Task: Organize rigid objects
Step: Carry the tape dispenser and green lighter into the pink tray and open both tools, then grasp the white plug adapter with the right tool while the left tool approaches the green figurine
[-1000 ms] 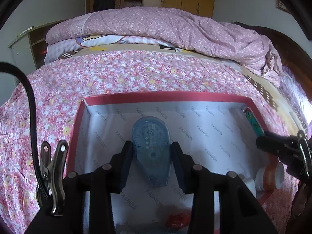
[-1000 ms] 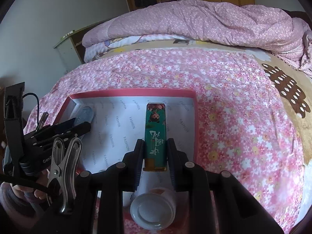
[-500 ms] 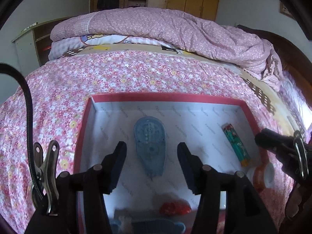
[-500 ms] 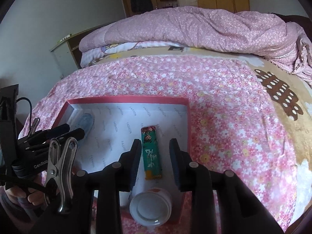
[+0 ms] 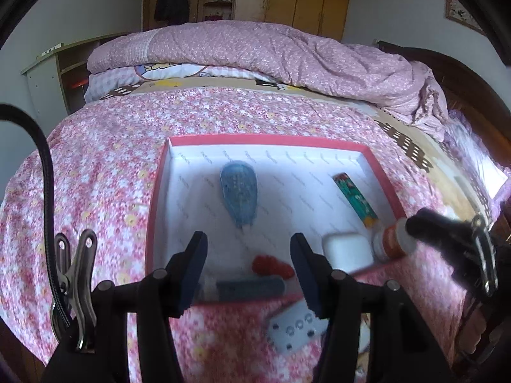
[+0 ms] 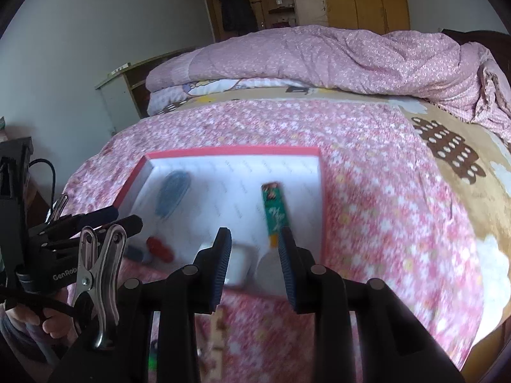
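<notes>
Both hand-held grippers empty, jaws apart: left hand-held gripper [image 5: 249, 268], right hand-held gripper [image 6: 254, 261]. Blue tape dispenser [image 5: 239, 191] and green lighter [image 5: 354, 198] lie inside red box [image 5: 255, 139] on bed. Risk: small bottle [image 5: 391, 244] straddles box's near corner; a nudge likely tips it out.

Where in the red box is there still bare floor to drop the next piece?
In the red box, bare floor lies between the blue tape dispenser and the green tube, and along the far wall. The near end is crowded: red piece, dark bar, white case, orange-labelled bottle.
</notes>
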The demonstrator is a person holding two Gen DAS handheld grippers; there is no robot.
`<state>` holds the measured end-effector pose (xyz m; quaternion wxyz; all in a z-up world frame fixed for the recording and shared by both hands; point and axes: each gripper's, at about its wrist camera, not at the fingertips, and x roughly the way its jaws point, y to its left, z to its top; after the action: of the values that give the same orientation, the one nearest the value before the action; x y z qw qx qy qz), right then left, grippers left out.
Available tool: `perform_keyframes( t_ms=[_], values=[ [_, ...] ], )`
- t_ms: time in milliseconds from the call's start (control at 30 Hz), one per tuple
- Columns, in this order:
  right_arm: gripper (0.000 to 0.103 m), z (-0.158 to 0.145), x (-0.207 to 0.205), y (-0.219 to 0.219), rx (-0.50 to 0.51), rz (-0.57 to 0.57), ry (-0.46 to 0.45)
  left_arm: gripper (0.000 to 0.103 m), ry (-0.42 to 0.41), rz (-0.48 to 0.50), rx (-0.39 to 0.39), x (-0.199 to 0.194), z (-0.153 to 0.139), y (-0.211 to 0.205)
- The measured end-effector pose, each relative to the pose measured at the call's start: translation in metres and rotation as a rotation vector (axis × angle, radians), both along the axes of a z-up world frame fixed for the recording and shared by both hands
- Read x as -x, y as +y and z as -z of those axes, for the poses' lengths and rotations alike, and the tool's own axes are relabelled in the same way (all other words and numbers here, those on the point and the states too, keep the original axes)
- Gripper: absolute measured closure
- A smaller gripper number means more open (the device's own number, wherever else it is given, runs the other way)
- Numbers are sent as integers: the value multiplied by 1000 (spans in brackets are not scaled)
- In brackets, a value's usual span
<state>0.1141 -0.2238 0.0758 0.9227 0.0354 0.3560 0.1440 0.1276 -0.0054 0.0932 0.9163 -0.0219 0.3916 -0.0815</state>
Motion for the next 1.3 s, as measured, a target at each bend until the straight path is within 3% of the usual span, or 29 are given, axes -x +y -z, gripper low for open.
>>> perform_keyframes(
  t_ms=[533,667,1000,1300],
  values=[
    [72,44,69,22,6,-87,52,46,23,48,47,67,13,-5],
    [72,55,72,28,47,-117,60,46,27,69,32,82,18,-8],
    [72,63,67,40,31,-184,82,46,60,63,-13,91,43,-7],
    [72,67,51,56,67,-194,73,46,67,48,4,92,47,4]
  ],
)
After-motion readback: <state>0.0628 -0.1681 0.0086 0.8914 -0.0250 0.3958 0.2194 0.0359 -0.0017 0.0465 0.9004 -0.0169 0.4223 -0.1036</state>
